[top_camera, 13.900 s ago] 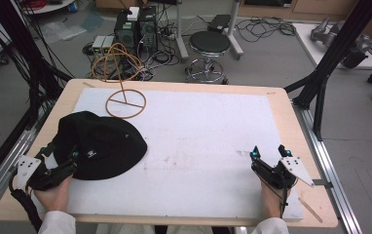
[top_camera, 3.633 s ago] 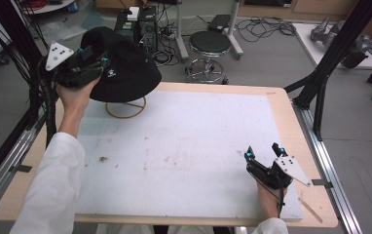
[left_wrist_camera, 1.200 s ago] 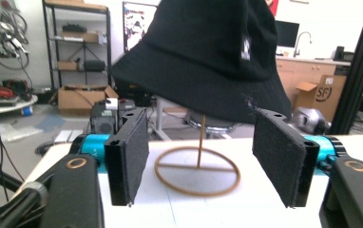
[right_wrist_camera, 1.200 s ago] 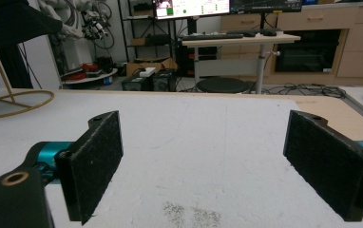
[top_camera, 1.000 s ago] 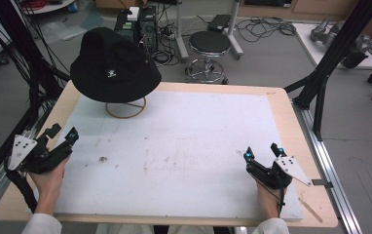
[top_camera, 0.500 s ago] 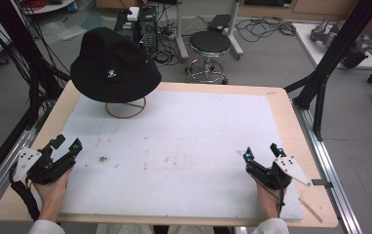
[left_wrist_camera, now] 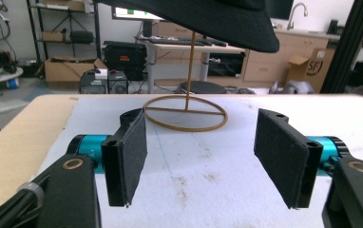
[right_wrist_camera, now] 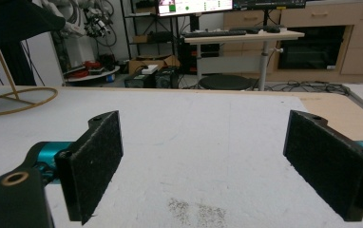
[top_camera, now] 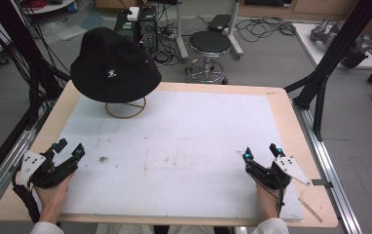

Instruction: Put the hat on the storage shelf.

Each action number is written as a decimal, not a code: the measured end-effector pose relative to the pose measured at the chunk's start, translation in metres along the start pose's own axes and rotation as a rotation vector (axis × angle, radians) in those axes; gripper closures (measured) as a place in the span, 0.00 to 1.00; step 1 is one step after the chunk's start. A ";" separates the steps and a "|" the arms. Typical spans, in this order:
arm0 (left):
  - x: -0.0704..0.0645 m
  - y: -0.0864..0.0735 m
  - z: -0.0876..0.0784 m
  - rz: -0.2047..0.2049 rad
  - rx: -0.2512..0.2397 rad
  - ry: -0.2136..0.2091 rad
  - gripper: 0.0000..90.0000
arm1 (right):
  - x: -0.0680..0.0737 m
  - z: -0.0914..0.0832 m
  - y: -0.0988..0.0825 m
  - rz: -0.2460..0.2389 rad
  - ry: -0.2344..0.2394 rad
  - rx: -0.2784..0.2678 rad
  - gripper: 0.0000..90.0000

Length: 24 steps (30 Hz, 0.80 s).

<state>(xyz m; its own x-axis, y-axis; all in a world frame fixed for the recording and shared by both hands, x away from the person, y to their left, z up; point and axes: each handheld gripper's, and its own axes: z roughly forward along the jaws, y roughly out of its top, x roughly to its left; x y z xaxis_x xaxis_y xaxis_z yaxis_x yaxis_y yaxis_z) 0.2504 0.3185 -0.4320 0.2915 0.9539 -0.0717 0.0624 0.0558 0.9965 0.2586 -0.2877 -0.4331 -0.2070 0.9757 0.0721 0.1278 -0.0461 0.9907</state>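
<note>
Where stained: white mat [top_camera: 184, 146], wooden table [top_camera: 291, 122].

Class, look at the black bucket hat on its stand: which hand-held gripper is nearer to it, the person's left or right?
Left. The left hand-held gripper sits at the table's near left, below the black bucket hat; the right hand-held gripper is at the near right, diagonally across the table.

Your left gripper [top_camera: 69, 150] and right gripper [top_camera: 261, 152] are black, each with teal barrels behind flat, dark felt-faced jaws and a grey three-cornered plate on top. At six o'clock, black cables trail back past your white sleeves.
</note>
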 end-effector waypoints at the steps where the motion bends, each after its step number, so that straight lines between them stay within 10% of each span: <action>1: 0.001 0.000 0.000 0.001 -0.002 -0.001 0.39 | 0.001 0.000 0.000 0.001 0.001 0.004 0.14; 21: 0.005 0.001 -0.001 -0.005 -0.016 0.013 0.39 | -0.001 -0.003 0.000 0.003 -0.004 0.002 0.14; 24: 0.003 0.000 0.000 0.070 0.002 0.028 0.39 | -0.002 -0.003 0.000 0.004 -0.004 0.002 0.14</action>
<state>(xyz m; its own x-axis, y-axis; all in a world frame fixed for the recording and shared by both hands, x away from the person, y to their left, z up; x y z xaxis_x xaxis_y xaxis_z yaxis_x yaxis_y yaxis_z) 0.2511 0.3213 -0.4322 0.2683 0.9633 -0.0002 0.0446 -0.0122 0.9989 0.2560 -0.2899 -0.4331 -0.2026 0.9763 0.0759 0.1304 -0.0499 0.9902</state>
